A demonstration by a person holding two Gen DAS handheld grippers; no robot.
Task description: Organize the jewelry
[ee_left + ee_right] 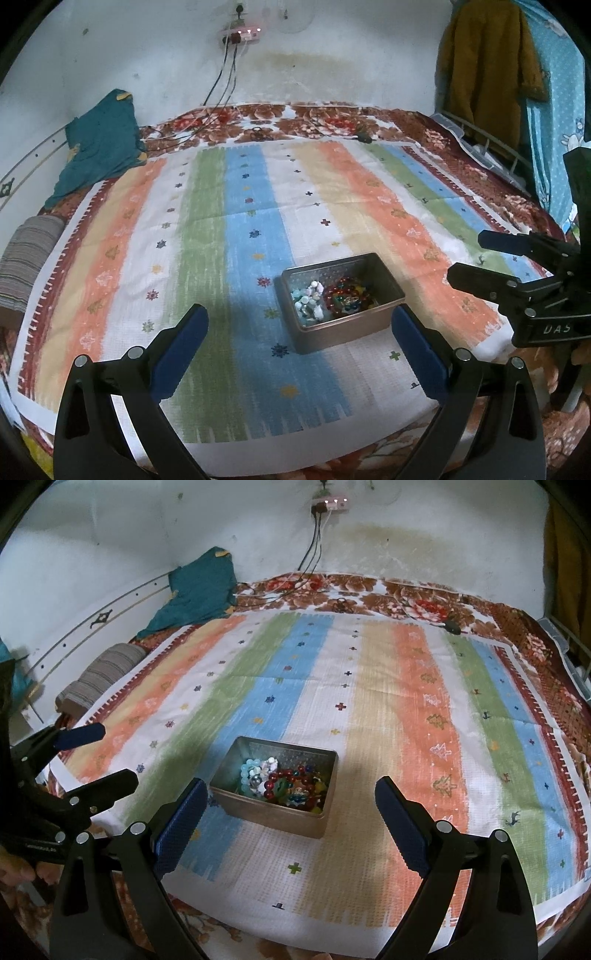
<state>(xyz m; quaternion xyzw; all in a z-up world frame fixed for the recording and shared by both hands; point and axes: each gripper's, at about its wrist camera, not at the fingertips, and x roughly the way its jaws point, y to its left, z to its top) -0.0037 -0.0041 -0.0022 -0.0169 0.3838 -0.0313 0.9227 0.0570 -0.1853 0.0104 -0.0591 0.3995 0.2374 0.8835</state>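
Bead bracelets [284, 782] in the grey metal tin [280, 819] look slippery, so I'd pinch one strand; both grippers' fingers [417, 349] are spread.

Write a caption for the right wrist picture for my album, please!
Both open grippers hover over a striped cloth near a metal tin of beaded bracelets.
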